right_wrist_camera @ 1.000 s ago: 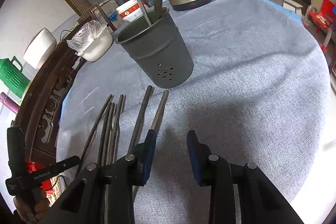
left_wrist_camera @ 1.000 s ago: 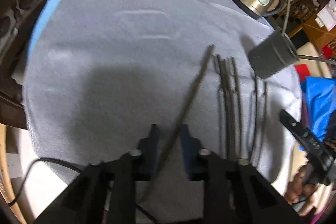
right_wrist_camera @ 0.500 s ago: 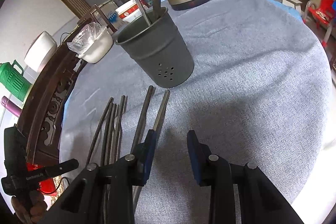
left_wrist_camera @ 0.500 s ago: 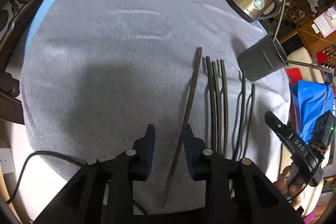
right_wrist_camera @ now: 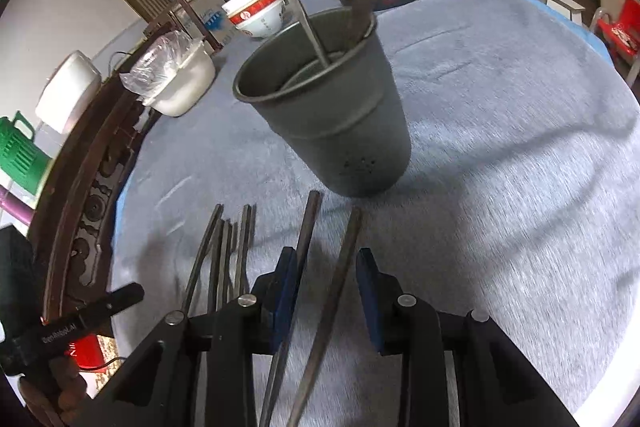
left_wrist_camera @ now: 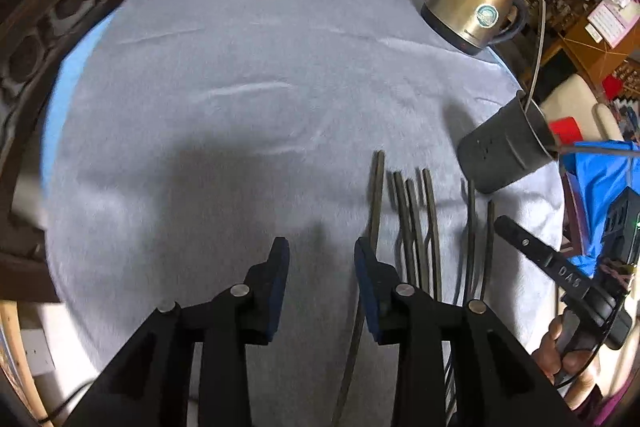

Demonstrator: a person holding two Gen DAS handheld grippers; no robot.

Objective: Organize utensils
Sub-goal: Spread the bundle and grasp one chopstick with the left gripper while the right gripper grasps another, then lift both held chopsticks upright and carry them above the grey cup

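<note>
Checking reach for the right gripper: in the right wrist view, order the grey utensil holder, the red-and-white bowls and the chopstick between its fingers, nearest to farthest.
1. Chopstick, between the right gripper's closing fingers.
2. Grey utensil holder, just ahead.
3. Red-and-white bowls, far back left.

White letters "DAS" stand on the black handle of the right gripper (left_wrist_camera: 568,281). Print on the left gripper (right_wrist_camera: 60,333) handle and the kettle (left_wrist_camera: 476,9) badge is too blurred to read.
</note>
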